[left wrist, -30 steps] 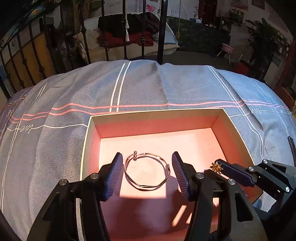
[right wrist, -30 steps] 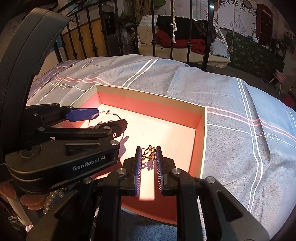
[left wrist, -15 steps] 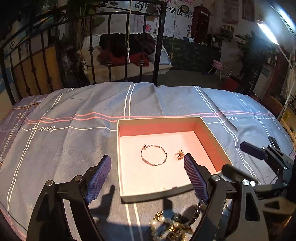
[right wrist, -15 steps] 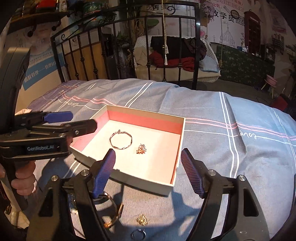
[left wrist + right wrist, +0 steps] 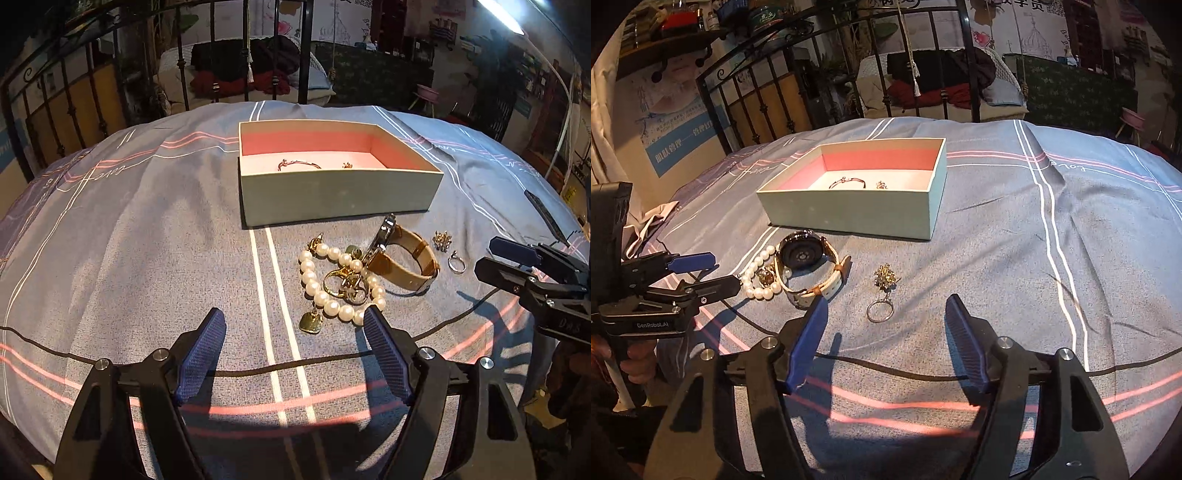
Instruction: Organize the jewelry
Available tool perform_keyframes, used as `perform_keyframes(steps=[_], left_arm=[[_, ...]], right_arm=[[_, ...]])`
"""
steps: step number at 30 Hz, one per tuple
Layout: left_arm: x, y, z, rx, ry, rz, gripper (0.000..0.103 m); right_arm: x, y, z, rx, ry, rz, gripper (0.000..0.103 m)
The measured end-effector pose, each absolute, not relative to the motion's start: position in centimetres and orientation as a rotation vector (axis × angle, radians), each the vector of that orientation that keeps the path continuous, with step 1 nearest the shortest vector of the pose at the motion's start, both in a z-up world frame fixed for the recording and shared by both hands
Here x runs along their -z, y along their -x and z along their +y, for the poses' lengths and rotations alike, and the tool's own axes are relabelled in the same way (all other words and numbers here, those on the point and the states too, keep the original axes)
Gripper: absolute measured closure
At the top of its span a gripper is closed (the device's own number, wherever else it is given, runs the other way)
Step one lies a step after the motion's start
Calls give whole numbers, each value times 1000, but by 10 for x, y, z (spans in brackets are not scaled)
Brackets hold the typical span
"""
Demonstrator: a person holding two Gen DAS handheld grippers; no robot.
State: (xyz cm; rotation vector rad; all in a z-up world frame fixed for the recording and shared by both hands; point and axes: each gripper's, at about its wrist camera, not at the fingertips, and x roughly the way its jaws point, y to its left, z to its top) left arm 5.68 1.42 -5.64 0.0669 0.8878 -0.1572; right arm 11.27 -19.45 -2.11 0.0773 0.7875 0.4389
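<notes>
A pale green box (image 5: 332, 194) with a pink inside holds a thin bangle (image 5: 297, 163) and a small gold piece (image 5: 346, 165); the box also shows in the right wrist view (image 5: 849, 212). In front of it lie a pearl bracelet (image 5: 314, 284), gold rings (image 5: 345, 286), a watch with a tan strap (image 5: 402, 256), a gold brooch (image 5: 884, 277) and a silver ring (image 5: 880, 311). My left gripper (image 5: 295, 345) is open and empty, just short of the pearls. My right gripper (image 5: 886, 332) is open and empty, just short of the silver ring.
The jewelry lies on a grey-blue bedspread (image 5: 147, 240) with pink and white stripes. A black iron bed rail (image 5: 812, 92) stands at the far edge. Beyond it is a swing seat with dark clothes (image 5: 243, 70).
Both grippers pulled back out of the box toward me and opened wide. The right gripper let go of the small gold piece, which now lies in the box beside the bangle.
</notes>
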Motion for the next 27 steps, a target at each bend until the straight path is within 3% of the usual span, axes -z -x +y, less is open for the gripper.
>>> perform_keyframes(steps=[1,5,8,10,13,18,22,27], left_arm=[[61,-58,13,144,-85,895,38],[64,-60,12,159,-108,877,45],[68,-58,11,186,-123,860,56],[69,-55,9,203,-127,849,71],[69,-54,7,209,-121,842,82],[69,-56,11,192,-83,843,91],[67,-57,13,191,-56,849,91],[67,-55,13,188,-49,843,91]], right_arm=[[23,-113,-193,-437,-80,792,39],[28,-111,-188,-443,-70,801,39],[30,-112,-185,-441,-56,806,39],[30,-111,-184,-440,-53,808,39],[32,-111,-182,-438,-34,810,39],[34,-112,-177,-436,-8,813,39],[35,-117,-167,-430,54,813,39],[36,-125,-162,-419,73,821,52]])
